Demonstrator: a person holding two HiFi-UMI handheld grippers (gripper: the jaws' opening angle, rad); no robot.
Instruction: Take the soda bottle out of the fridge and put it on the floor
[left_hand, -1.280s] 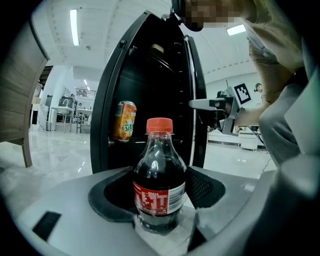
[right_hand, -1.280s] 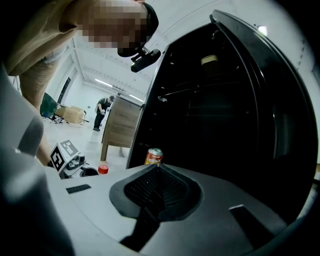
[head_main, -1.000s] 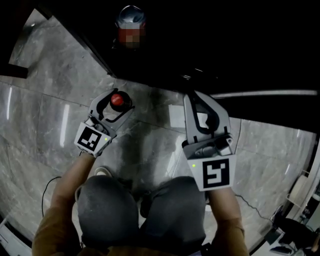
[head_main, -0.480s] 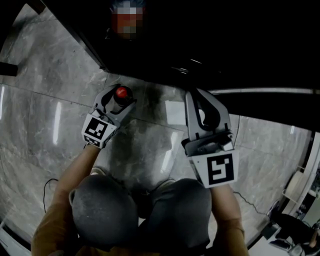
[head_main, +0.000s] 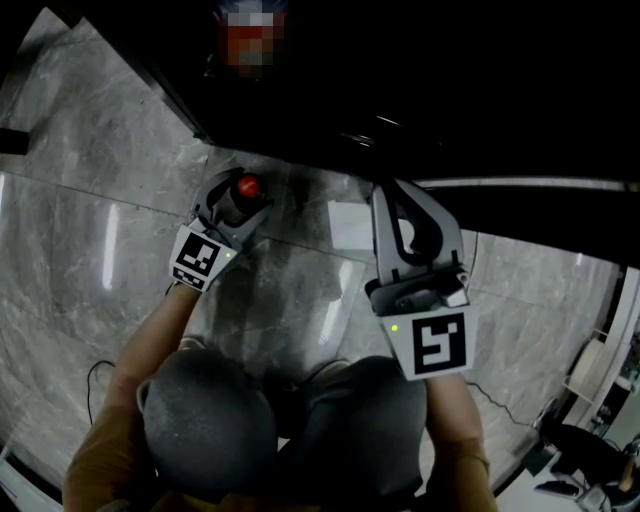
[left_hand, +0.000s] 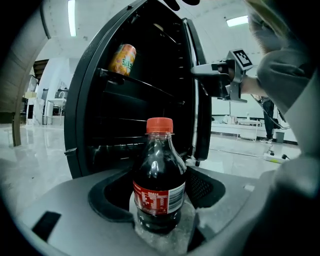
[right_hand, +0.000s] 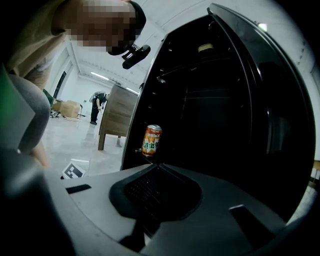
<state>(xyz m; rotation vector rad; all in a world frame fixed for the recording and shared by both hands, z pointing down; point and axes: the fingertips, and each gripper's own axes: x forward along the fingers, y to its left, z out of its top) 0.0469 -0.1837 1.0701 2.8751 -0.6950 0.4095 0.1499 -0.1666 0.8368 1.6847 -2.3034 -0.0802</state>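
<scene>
**Soda bottle gripped outside the open fridge**

The left gripper (head_main: 238, 196) has its jaws closed on the soda bottle (left_hand: 159, 175), which stands upright with its red cap up, out in front of the black fridge (left_hand: 140, 100) and over the grey marble floor (head_main: 90, 250); whether its base touches the floor cannot be told; the right gripper (head_main: 386, 194) has its jaws together on nothing and points into the fridge interior; an orange can (right_hand: 152, 140) stands on a fridge shelf.
</scene>
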